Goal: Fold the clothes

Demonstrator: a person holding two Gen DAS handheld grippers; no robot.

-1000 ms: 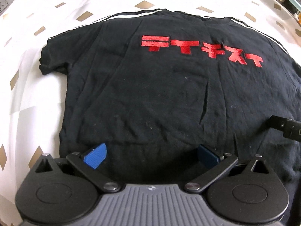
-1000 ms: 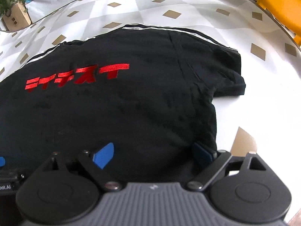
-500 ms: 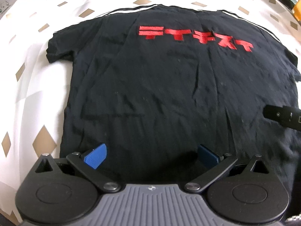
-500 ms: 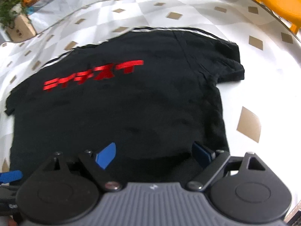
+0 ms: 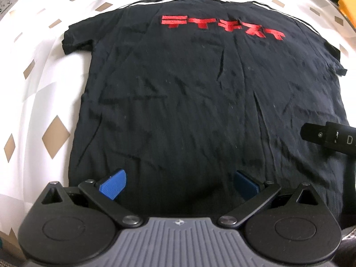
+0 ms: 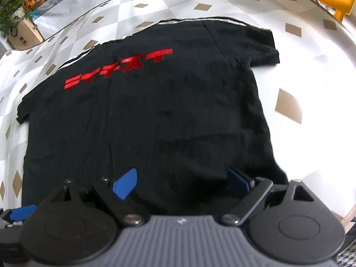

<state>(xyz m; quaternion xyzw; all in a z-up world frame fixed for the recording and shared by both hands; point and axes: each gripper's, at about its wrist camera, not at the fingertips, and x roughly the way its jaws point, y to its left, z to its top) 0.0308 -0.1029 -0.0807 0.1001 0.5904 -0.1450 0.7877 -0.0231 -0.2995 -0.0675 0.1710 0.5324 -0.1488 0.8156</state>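
Lying flat beyond both parted hand-held grippers, black T-shirt

A white cloth with tan diamonds covers what may be a table; a black T-shirt lies spread flat directly on it.

T-shirt spread flat on the patterned tablecloth, a gripper at each near corner.

The T-shirt lies on the tablecloth, hem nearest the cameras, lettering across the far part, one sleeve out to each side. The left gripper sits over the hem's left part, the right gripper over its right part, beside each other. Beyond the table's far left edge stand a potted plant and a cardboard box.
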